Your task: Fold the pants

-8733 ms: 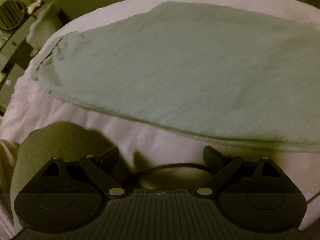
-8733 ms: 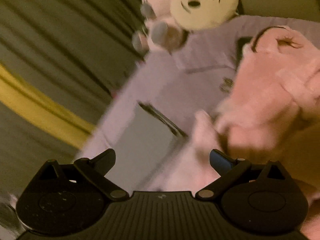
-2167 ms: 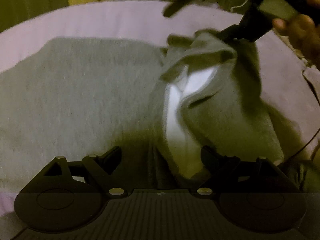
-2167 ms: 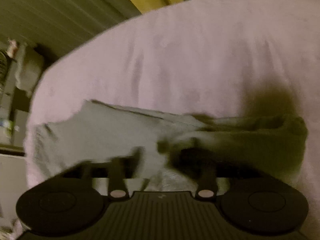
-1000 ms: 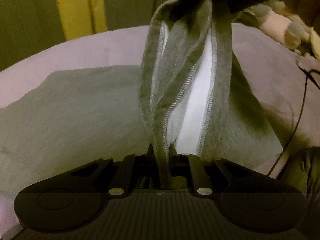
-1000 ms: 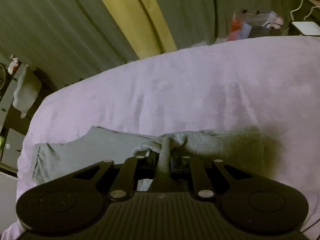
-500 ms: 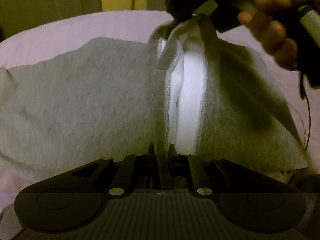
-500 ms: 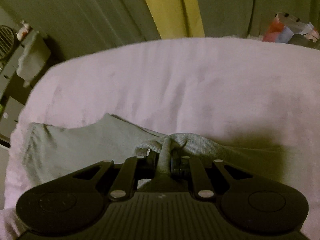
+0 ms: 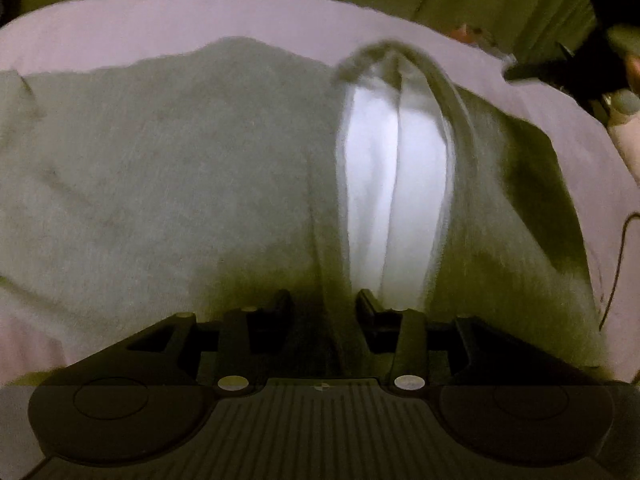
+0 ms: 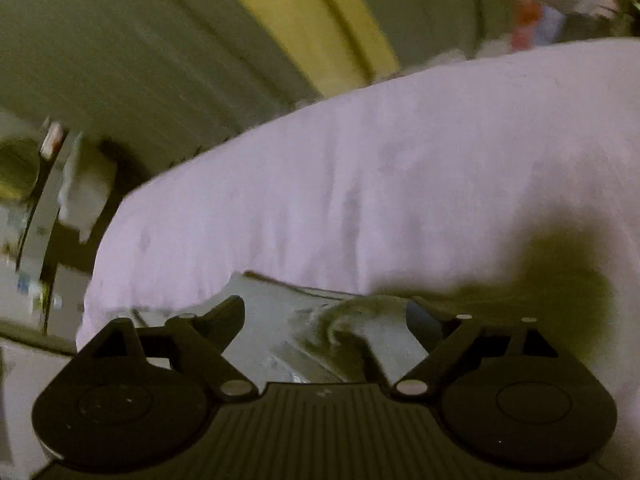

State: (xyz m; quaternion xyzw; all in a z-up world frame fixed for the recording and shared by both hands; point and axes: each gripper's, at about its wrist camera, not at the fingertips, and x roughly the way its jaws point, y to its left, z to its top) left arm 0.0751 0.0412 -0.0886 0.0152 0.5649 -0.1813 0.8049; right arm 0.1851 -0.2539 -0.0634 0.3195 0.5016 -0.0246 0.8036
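Note:
Grey pants point(image 9: 160, 168) lie spread on the pink bed sheet point(image 9: 160, 20), with a white inner lining point(image 9: 384, 184) showing where the top edge is folded over. My left gripper point(image 9: 324, 308) is low over them and its jaws are opening. A grey fold runs between the fingers, and the pads do not press on it. My right gripper point(image 10: 326, 316) is also opening and stands wide. A bunched grey edge of the pants point(image 10: 360, 320) lies loose between its fingers. From the left wrist, the right gripper point(image 9: 560, 72) shows dark at the top right, off the cloth.
The pink sheet point(image 10: 400, 180) stretches far beyond the pants. Grey curtains with a yellow stripe point(image 10: 304, 24) hang behind the bed. A shelf with small items point(image 10: 40, 220) stands past the bed's left edge. A thin black cable point(image 9: 616, 264) lies at the right.
Both grippers were shut on the pants' raised edge; now both have parted and the fabric has dropped flat on the bed. The right gripper has pulled away from the cloth.

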